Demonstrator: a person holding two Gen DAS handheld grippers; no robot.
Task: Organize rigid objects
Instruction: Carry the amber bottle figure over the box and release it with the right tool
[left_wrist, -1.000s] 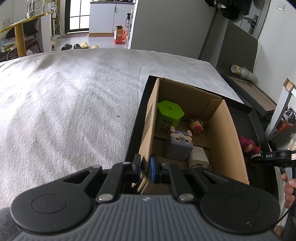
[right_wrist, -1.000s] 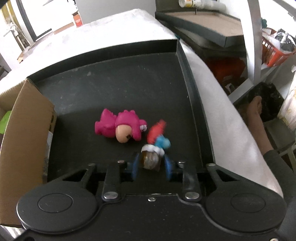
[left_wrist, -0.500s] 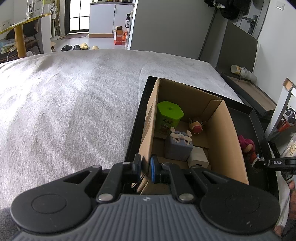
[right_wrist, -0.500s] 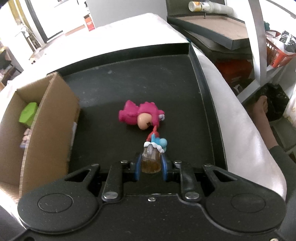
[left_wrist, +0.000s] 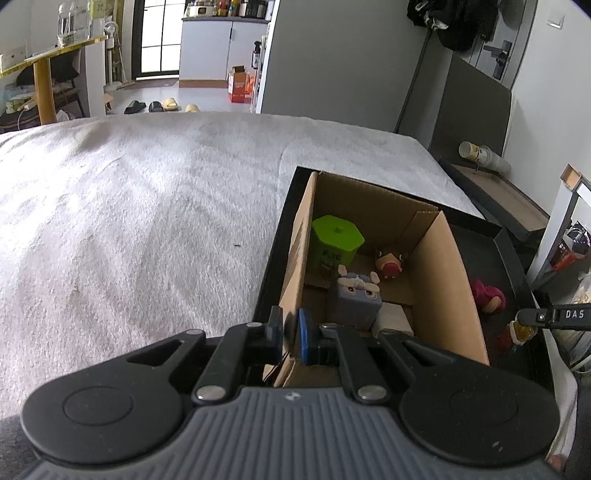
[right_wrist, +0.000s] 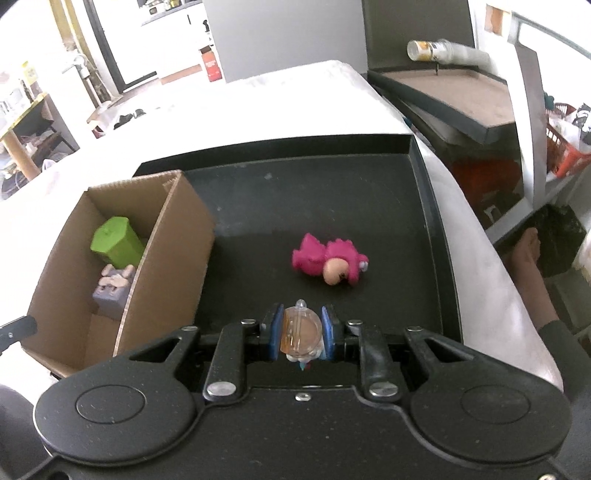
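1. Left wrist view: my left gripper (left_wrist: 290, 334) is pinched onto the near left wall of the cardboard box (left_wrist: 454, 291), one pad outside the wall and the blue pad inside.
2. Same view: the box stands in the left part of the black tray (left_wrist: 513, 258), which lies on the grey blanket (left_wrist: 147, 221).
3. Inside the box, a green hexagonal container (left_wrist: 337, 236) sits at 12 o'clock from my jaws, with dark print on its side that I cannot read. A grey block toy with a face (left_wrist: 357, 300) stands nearer, a small red-and-tan figure (left_wrist: 388, 263) is at about 1 o'clock, and a pale block (left_wrist: 393, 317) lies just beside the grey toy.
4. At 3 o'clock my right gripper (left_wrist: 524, 321) enters; its finger reads "DAS". It holds a small clear amber toy (left_wrist: 521, 332) above the tray. The pink toy (left_wrist: 487, 297) lies on the tray beyond it.
5. Right wrist view: my right gripper (right_wrist: 301, 332) is clamped on the clear amber toy (right_wrist: 300, 330), blue pads pressing both sides, a bit of blue and white showing beneath.
6. Same view: the pink toy (right_wrist: 328, 258) lies on its side on the black tray (right_wrist: 369, 192) at 12 o'clock, apart from the jaws.
7. The cardboard box (right_wrist: 173, 254) is at 10 o'clock, showing the green hexagonal container (right_wrist: 116, 240) and grey block toy (right_wrist: 112, 288).
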